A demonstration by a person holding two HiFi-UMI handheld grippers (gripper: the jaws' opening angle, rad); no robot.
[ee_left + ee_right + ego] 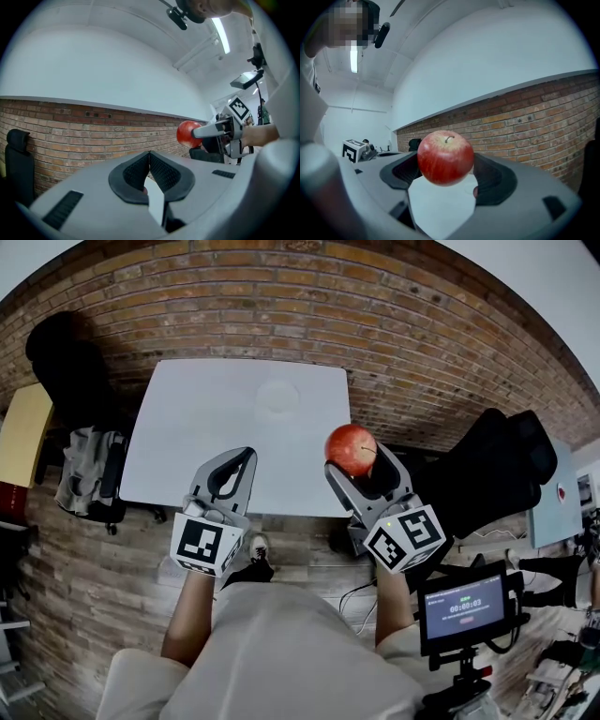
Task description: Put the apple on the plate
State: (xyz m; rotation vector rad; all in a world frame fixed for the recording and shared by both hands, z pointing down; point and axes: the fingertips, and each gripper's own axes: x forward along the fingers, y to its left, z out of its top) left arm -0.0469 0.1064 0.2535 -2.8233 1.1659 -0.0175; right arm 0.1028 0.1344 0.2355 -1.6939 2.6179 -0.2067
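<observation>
Right gripper clamps the smooth, round red apple between ribbed black pads, over the white table's near corner. Left gripper's jaws meet, empty. A pale round plate lies mid-table, with a brick wall behind.

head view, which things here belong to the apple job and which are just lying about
In the job:
apple, gripped by the right gripper
plate, faint, on the white table

Just about:
left gripper, shut and empty
black chair
small screen
yellow tabletop
</observation>
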